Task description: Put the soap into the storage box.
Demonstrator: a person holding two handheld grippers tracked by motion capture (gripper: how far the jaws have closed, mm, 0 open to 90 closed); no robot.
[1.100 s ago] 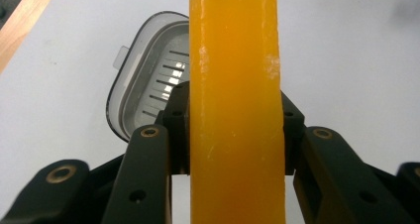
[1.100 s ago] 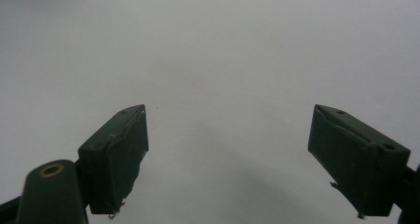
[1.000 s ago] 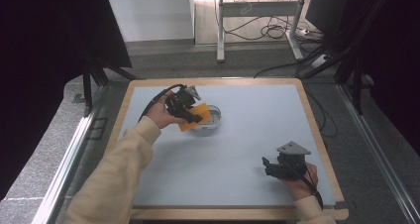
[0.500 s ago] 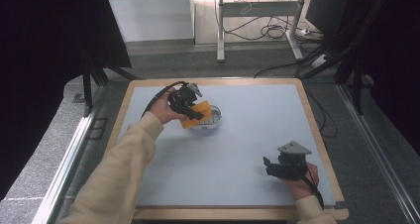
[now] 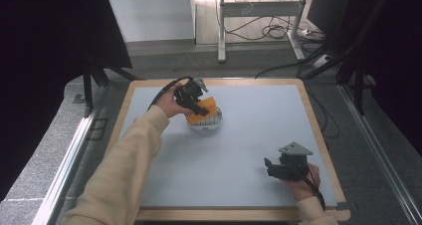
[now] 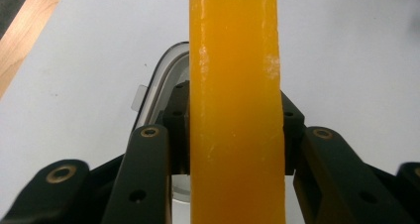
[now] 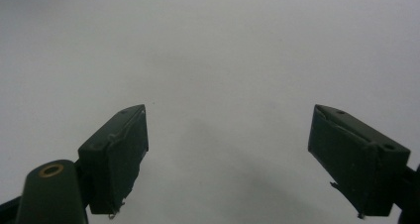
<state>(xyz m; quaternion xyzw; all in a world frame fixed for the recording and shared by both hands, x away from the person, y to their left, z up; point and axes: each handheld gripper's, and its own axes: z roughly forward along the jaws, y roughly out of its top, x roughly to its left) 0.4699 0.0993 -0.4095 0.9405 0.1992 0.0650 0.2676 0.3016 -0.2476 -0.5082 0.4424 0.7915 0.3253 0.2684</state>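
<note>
Orange sponge [image 5: 208, 107]: a flat, slab-like block of bright orange-yellow, seen edge-on in the left gripper view [image 6: 236, 105], where its surface is slightly rough and its upper end ragged. It is clamped between the jaws of the left claw [image 5: 199, 107] and held tilted just above the bowl [image 5: 205, 126]. Bowl: small, pale grey-white, with a rounded rim and a small tab at its edge [image 6: 153, 92]; it stands upright on the table [image 5: 249, 135], toward the far left corner.
</note>
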